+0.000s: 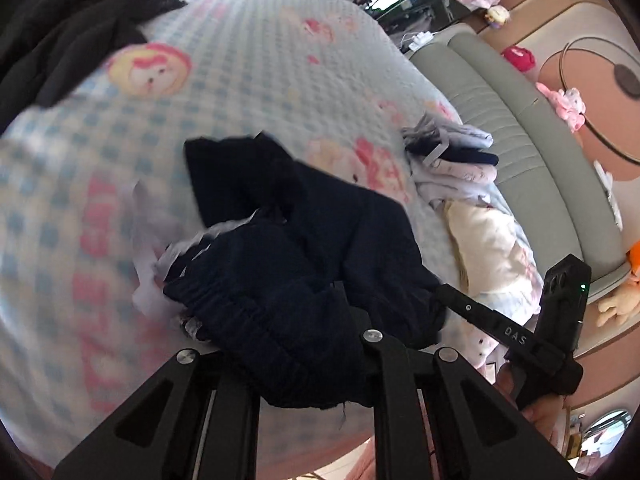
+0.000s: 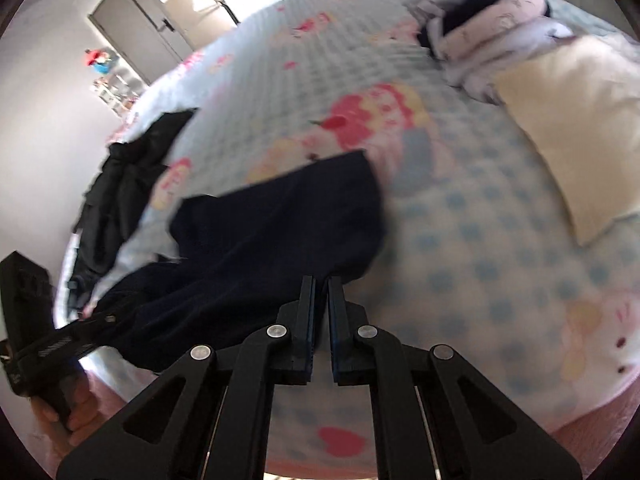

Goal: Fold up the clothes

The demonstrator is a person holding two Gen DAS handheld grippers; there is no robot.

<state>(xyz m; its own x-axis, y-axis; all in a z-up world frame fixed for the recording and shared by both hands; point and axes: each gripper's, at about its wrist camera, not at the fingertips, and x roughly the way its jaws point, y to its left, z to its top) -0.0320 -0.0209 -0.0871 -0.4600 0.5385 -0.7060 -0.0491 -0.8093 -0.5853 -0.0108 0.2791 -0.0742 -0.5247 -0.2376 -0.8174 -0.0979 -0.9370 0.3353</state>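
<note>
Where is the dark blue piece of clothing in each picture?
Left wrist view: the dark blue garment fills the lower middle, bunched over the left tool, with the right tool meeting its right edge.
Right wrist view: it lies left of centre, running down to the right tool, whose fingers are closed on its edge.
Shared landmark: the cream pillow beside the pile of pale clothes, at the right in both.

The left gripper [image 1: 320,344] is clamped on navy fabric; the right gripper [image 2: 322,292] pinches the same cloth, fingers nearly together.
</note>
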